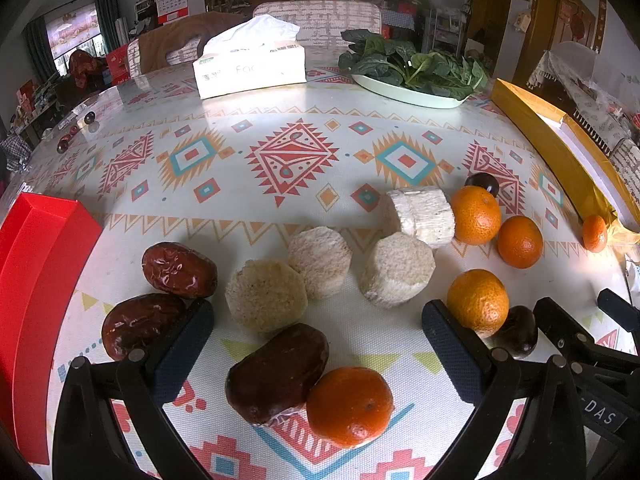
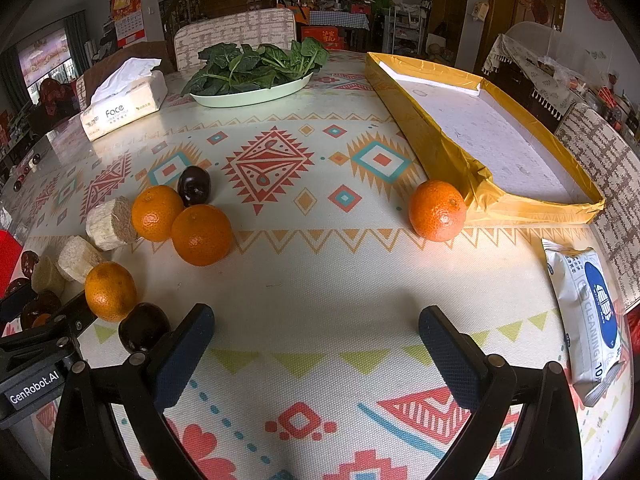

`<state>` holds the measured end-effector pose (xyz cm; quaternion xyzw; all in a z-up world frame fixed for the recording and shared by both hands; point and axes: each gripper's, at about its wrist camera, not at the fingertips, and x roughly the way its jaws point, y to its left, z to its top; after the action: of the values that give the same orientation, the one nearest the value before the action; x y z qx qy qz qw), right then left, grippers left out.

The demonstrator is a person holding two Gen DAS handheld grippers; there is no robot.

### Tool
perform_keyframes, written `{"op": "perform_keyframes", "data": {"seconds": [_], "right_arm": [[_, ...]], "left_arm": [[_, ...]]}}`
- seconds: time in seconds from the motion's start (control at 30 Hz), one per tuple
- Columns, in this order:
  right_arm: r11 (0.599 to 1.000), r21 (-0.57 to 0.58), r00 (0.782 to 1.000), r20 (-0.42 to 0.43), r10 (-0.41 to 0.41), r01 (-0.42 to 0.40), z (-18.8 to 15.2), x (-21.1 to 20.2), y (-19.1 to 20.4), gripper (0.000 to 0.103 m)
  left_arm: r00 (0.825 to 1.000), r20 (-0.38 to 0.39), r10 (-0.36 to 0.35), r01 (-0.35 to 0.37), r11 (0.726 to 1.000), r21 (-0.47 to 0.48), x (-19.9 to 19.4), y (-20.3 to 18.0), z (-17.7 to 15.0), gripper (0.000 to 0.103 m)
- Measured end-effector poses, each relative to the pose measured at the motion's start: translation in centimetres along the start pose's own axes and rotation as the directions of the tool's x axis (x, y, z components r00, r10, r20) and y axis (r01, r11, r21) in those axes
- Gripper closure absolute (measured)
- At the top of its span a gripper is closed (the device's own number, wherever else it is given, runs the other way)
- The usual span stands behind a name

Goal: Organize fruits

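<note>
My left gripper (image 1: 318, 350) is open just above the patterned tablecloth. Between its fingers lie a dark red date (image 1: 276, 372) and an orange (image 1: 349, 406). Two more dates (image 1: 179, 270) (image 1: 138, 324) sit by its left finger. Several pale cut cane pieces (image 1: 265, 295) lie just ahead. More oranges (image 1: 476, 216) (image 1: 477, 302) and a dark plum (image 1: 518, 332) are to the right. My right gripper (image 2: 316, 348) is open over bare cloth, holding nothing. An orange (image 2: 437, 210) rests against the yellow tray (image 2: 436, 148). Two oranges (image 2: 200, 234) and a plum (image 2: 194, 186) lie to the left.
A red box (image 1: 36, 280) stands at the left edge. At the back are a tissue pack (image 1: 250, 68) and a plate of leafy greens (image 2: 250, 94). A wet-wipe pack (image 2: 588, 320) lies at the right edge. The left gripper's body (image 2: 32, 356) shows at the lower left.
</note>
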<state>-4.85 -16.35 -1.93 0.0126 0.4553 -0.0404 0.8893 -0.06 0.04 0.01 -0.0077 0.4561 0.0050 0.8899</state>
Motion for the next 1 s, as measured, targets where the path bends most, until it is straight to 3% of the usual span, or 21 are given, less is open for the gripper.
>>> {"op": "perform_keyframes", "data": {"seconds": [0.27,0.6,0.8,0.87,0.93,1.0], "right_arm": [[1.0,0.0,1.0,0.0,0.0,0.0,0.0,0.0,0.0,0.0],[1.0,-0.005,0.998,-0.061,0.007,-0.007,-0.6,-0.7,0.2,0.0],[1.0,-0.002,0.998,-0.056,0.004,-0.004,-0.8,-0.8,0.2,0.0],[1.0,-0.001,0.999,-0.051,0.0,0.0,-1.1,-1.0,0.2,0.0],[1.0,-0.004,0.999,-0.032,-0.009,0.009,-1.5,-1.7,0.2,0.002],[1.0,0.0,0.999,0.035,-0.01,0.01,-2.0,-3.4,0.2,0.005]], "left_arm": [[1.0,-0.001,-0.001,0.001,1.0,0.001,0.0,0.0,0.0,0.0],[0.993,-0.082,-0.084,0.094,0.988,0.126,-0.3,0.3,-0.4,0.0],[0.989,-0.1,-0.108,0.118,0.988,0.102,-1.8,0.8,-2.1,0.0],[0.987,-0.057,-0.152,0.155,0.986,0.06,-3.7,2.0,-2.6,0.0],[0.984,0.057,-0.167,0.164,0.985,0.046,-7.0,3.4,-3.2,0.0],[0.968,0.188,-0.167,0.162,0.986,0.042,-10.8,4.9,-3.7,0.0]]}}
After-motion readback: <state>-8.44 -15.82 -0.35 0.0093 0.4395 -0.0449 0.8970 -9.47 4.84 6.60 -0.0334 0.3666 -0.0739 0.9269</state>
